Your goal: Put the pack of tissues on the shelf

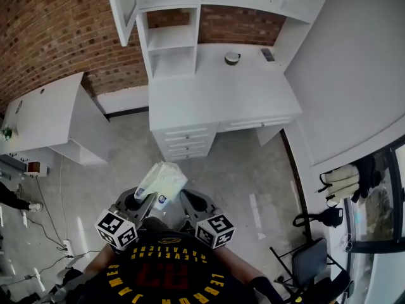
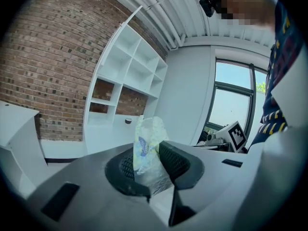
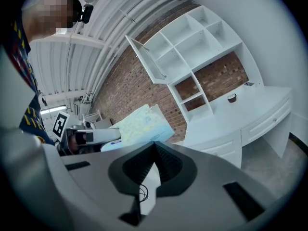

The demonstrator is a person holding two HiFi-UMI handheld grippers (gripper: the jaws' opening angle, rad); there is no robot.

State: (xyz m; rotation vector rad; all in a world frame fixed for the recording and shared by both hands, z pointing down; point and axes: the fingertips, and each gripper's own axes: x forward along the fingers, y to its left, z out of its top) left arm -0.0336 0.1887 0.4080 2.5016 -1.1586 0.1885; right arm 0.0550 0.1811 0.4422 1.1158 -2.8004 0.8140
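Observation:
The pack of tissues (image 1: pixel 161 181), pale and plastic-wrapped, is clamped end-on in my left gripper (image 1: pixel 147 201) just in front of the person's chest. In the left gripper view the pack (image 2: pixel 146 146) stands upright between the jaws of that gripper (image 2: pixel 153 161). My right gripper (image 1: pixel 190 202) is held beside it, its jaws together with nothing in them. The right gripper view has the pack (image 3: pixel 142 124) off to the left of this gripper (image 3: pixel 155 146). The white shelf unit (image 1: pixel 171 43) stands on a desk ahead, across the floor.
The white desk (image 1: pixel 221 97) has drawers, a small round dish (image 1: pixel 232 57) and a dark flat object (image 1: pixel 267 54) on top. An open cabinet door (image 1: pixel 123 5) juts out at upper left. A low white counter (image 1: pixel 44 113) stands left, a folding chair (image 1: pixel 310 258) right.

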